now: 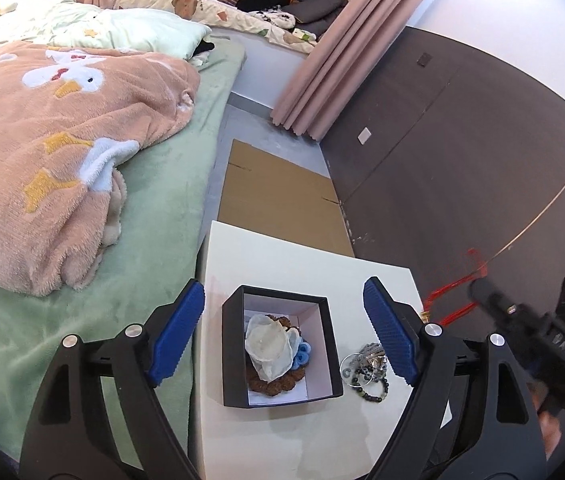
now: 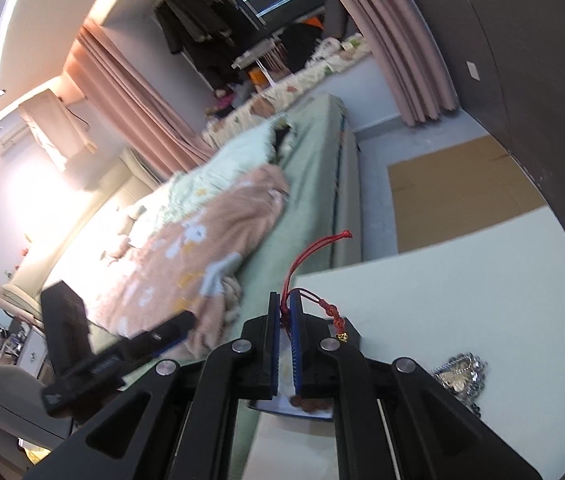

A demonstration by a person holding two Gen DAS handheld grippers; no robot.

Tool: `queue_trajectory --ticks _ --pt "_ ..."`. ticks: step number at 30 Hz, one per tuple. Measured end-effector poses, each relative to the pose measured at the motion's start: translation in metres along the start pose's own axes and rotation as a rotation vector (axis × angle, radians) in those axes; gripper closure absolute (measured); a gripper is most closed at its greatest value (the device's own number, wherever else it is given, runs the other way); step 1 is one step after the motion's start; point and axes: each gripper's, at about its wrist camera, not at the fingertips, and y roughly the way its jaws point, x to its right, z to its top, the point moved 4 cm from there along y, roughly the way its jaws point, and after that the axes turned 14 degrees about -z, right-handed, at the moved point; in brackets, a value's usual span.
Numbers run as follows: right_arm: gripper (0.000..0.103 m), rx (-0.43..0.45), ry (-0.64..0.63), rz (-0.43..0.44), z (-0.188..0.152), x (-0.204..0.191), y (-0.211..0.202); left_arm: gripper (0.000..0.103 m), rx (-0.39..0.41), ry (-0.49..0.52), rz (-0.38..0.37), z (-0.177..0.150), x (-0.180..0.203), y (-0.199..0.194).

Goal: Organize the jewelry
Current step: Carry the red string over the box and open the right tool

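Note:
A black box (image 1: 334,344) with a white lining stands on the small white table (image 1: 302,252). Inside lie a pale translucent pouch (image 1: 268,344), a brown bead bracelet (image 1: 278,382) and something blue (image 1: 302,354). My left gripper (image 1: 284,285) is open, its blue pads either side of the box and above it, nothing between them. Right of the box sits a heap of dark bead bracelets and silver pieces (image 1: 366,368) (image 2: 458,372). My right gripper (image 2: 284,300) is shut on a red cord (image 2: 302,256) with a small gold bell (image 2: 340,336), raised over the table's right side (image 1: 482,290).
A bed with a green sheet (image 1: 170,184) and a pink fleece blanket (image 1: 54,152) borders the table on the left. Flat cardboard (image 1: 278,196) lies on the floor beyond the table. A dark wall panel (image 1: 462,168) runs along the right.

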Motion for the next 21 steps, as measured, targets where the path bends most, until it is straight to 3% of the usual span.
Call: queue_trajectory --ticks 10,21 --pt "0.098 0.153 0.018 0.048 0.036 -0.016 -0.063 0.019 0.011 0.009 -0.019 0.002 0.007 -0.005" --pt "0.098 0.264 -0.083 0.003 0.082 -0.058 -0.125 0.019 0.048 -0.038 -0.077 0.008 0.004 -0.015"
